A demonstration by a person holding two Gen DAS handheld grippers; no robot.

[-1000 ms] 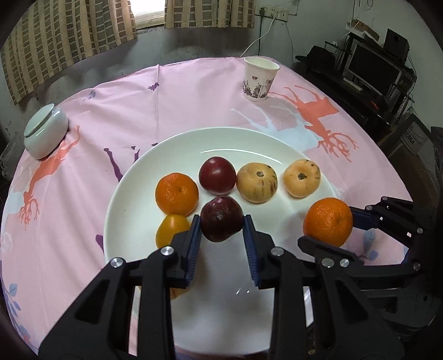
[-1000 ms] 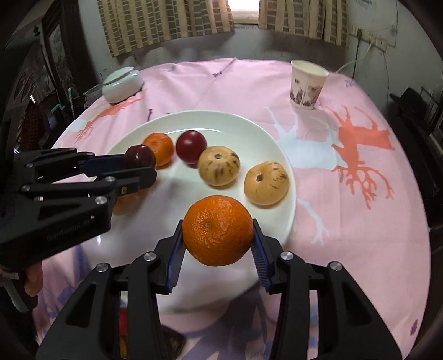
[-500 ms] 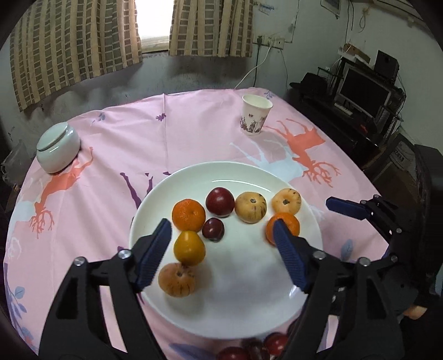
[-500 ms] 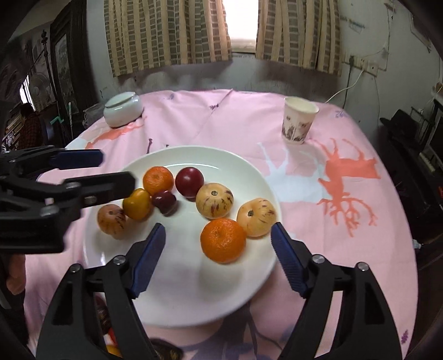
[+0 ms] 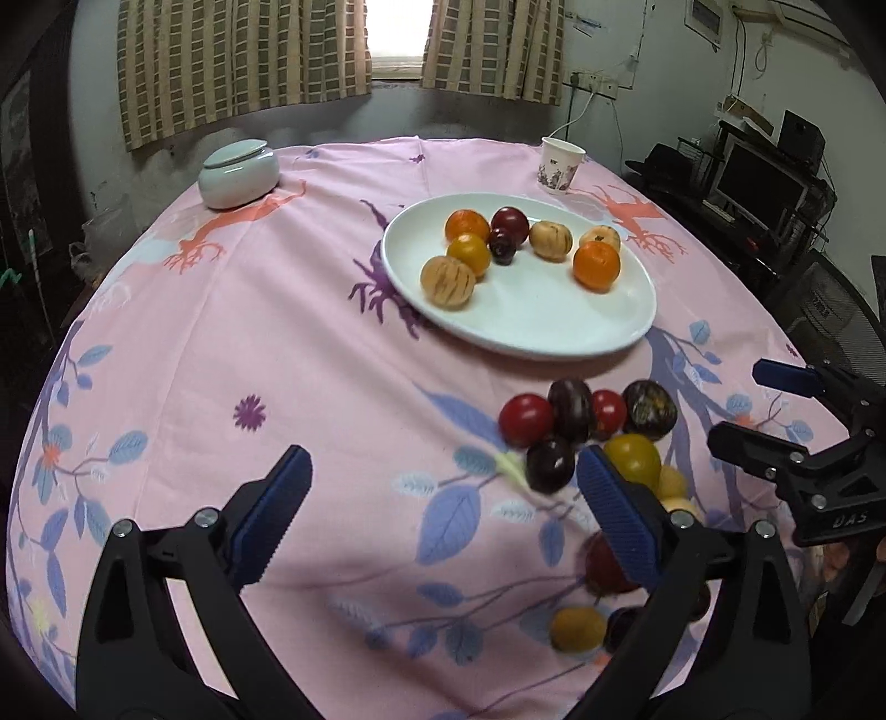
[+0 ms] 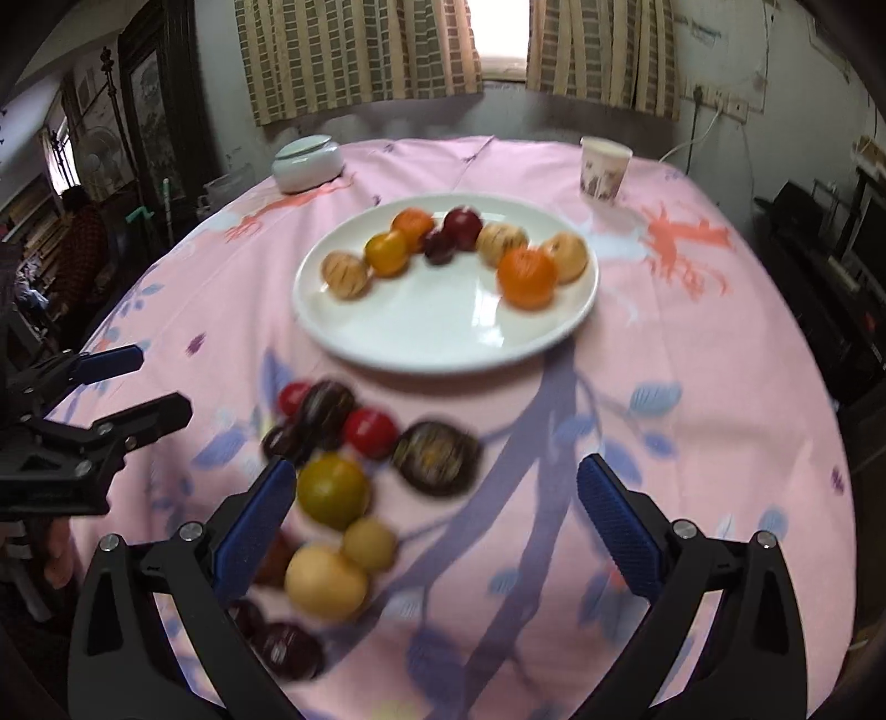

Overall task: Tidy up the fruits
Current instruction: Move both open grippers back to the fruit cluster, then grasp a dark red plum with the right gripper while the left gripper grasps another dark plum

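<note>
1. We see a bright window (image 5: pixel 394 33) behind checked curtains (image 5: pixel 243 61) on the far wall.
2. The wall (image 5: pixel 620 50) is pale and scuffed, with a socket (image 5: pixel 601 78) and a trailing cable.
3. To the right, we make out a dark desk with a monitor (image 5: pixel 761 188).
4. At the left stands a dark cabinet (image 6: pixel 149 122).
5. A pink patterned cloth covers the round table (image 5: pixel 277 332).

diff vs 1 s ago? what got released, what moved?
Left gripper let go of the small dark plum; right gripper let go of the orange. Both fruits now lie on the white plate. Both grippers, open, pulled back over the loose fruit pile. Cup and lidded jar unchanged.
</note>
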